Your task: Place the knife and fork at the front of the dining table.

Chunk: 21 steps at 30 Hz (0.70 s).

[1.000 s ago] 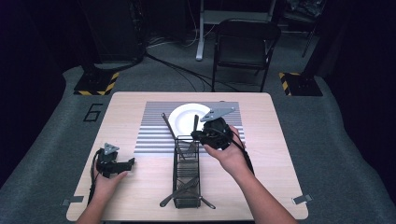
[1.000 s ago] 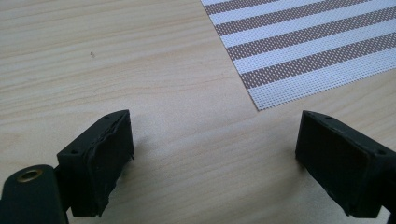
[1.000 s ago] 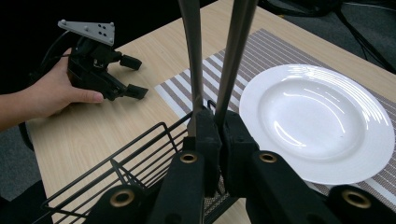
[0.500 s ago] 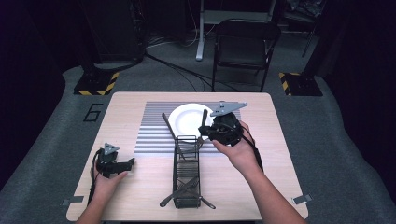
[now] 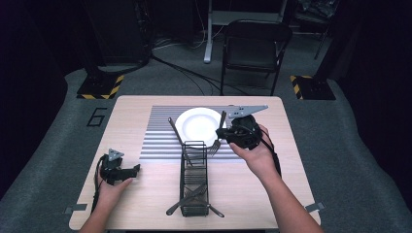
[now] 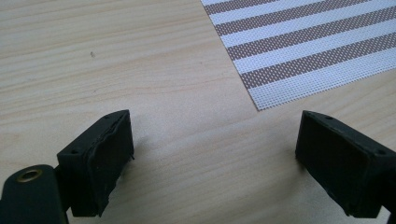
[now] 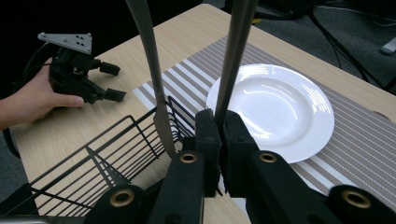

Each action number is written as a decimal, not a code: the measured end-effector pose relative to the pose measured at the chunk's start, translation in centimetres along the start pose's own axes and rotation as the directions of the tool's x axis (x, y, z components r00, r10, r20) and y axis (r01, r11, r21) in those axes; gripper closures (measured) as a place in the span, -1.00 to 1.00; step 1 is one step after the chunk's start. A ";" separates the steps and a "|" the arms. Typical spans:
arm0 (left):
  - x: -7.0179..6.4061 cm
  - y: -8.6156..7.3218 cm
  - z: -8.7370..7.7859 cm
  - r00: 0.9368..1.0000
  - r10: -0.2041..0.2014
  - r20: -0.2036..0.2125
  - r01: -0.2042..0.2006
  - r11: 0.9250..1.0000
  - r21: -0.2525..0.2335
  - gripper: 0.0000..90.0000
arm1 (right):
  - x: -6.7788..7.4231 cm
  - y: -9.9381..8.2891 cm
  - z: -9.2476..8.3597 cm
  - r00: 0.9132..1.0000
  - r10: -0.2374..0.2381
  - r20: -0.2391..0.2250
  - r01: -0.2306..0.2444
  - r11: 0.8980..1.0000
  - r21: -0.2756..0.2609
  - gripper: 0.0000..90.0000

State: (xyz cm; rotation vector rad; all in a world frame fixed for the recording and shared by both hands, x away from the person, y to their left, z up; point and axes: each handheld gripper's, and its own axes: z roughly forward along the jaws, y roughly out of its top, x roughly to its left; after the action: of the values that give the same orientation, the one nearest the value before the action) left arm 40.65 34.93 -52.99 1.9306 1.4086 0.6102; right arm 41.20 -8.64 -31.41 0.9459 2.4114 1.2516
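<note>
My right gripper [image 5: 223, 134] hovers over the right edge of the white plate [image 5: 198, 124], shut on a fork [image 5: 216, 141] whose tines hang toward the wire cutlery basket [image 5: 194, 180]. In the right gripper view the jaws [image 7: 218, 125] meet on the fork's handle [image 7: 233, 65], which rises above the plate [image 7: 280, 107]. A second utensil [image 7: 154, 88] leans up out of the basket [image 7: 112, 149]. My left gripper [image 5: 134, 170] rests on the bare table at the left, open, with nothing between its jaws [image 6: 212, 154].
A striped placemat [image 5: 158, 133] lies under the plate and the basket's far end. Several utensils [image 5: 187, 200] lie in the basket's near end. The person's left hand [image 7: 32, 102] rests on the wood. A folding chair [image 5: 255, 46] stands beyond the table.
My right gripper has moved to the right and a little up with the fork, away from the basket's far end and toward the plate's right rim. The left gripper has stayed put.
</note>
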 end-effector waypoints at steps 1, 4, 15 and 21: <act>0.0 0.0 0.0 1.000 0.000 0.000 0.000 1.000 0.000 -0.75 | -0.2 -0.2 0.0 1.000 0.003 0.009 -0.003 1.000 0.004 0.94; 0.0 0.0 0.0 1.000 0.000 0.000 0.000 1.000 -0.001 -0.75 | -0.4 -0.5 0.1 1.000 0.008 0.020 -0.008 1.000 0.007 0.94; 0.0 0.0 0.0 1.000 0.000 0.000 0.000 1.000 0.000 -0.75 | -1.5 -2.1 0.9 0.998 0.031 0.045 -0.032 0.999 0.019 0.94; 0.0 0.0 0.0 1.000 0.000 0.000 0.000 1.000 0.000 -0.75 | -2.2 -2.9 1.4 0.997 0.048 0.059 -0.049 0.998 0.024 0.94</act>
State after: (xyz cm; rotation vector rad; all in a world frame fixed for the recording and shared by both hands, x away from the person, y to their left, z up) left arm 40.64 34.93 -52.98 1.9311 1.4087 0.6104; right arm 42.31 -10.35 -34.68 1.0393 2.3790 1.1951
